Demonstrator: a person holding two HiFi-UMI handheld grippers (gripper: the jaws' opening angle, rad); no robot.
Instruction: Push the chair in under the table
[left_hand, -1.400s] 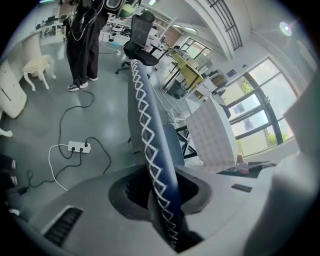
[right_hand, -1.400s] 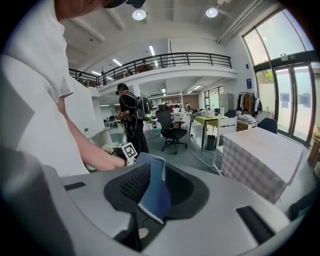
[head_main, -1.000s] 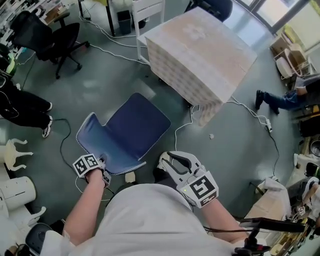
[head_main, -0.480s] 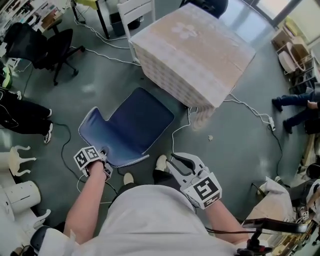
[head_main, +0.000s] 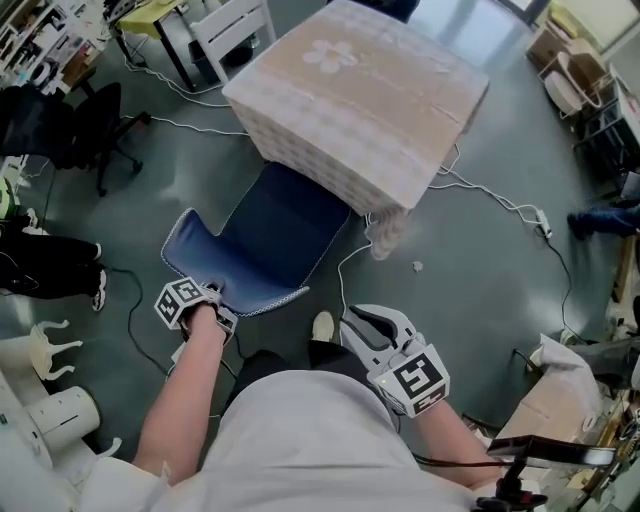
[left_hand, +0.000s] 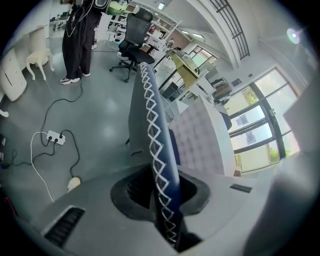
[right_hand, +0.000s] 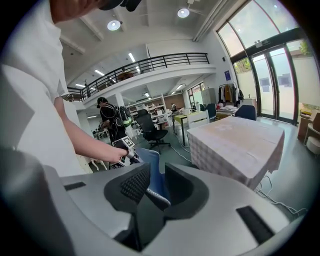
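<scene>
Grey floor (head_main: 480, 300), blue chair (head_main: 270, 235), draped table (head_main: 360, 90), white cables (head_main: 500, 204)

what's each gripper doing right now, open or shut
Left gripper: closed on the backrest edge of the blue chair.
Right gripper: open, holding nothing.

Grey floor (head_main: 480, 290) (faintly glossy), black office chair (head_main: 85, 125), tall windows (right_hand: 270, 75)

At lower centre the right gripper (right_hand: 156, 186) holds its jaws apart, gripping nothing. Through the gap shows the blue chair (right_hand: 151, 161). From the left, a bare arm (right_hand: 85, 142) carries the left gripper (right_hand: 129, 151) at the chair's edge. The cloth-covered table (right_hand: 235, 142) fills centre right.
</scene>
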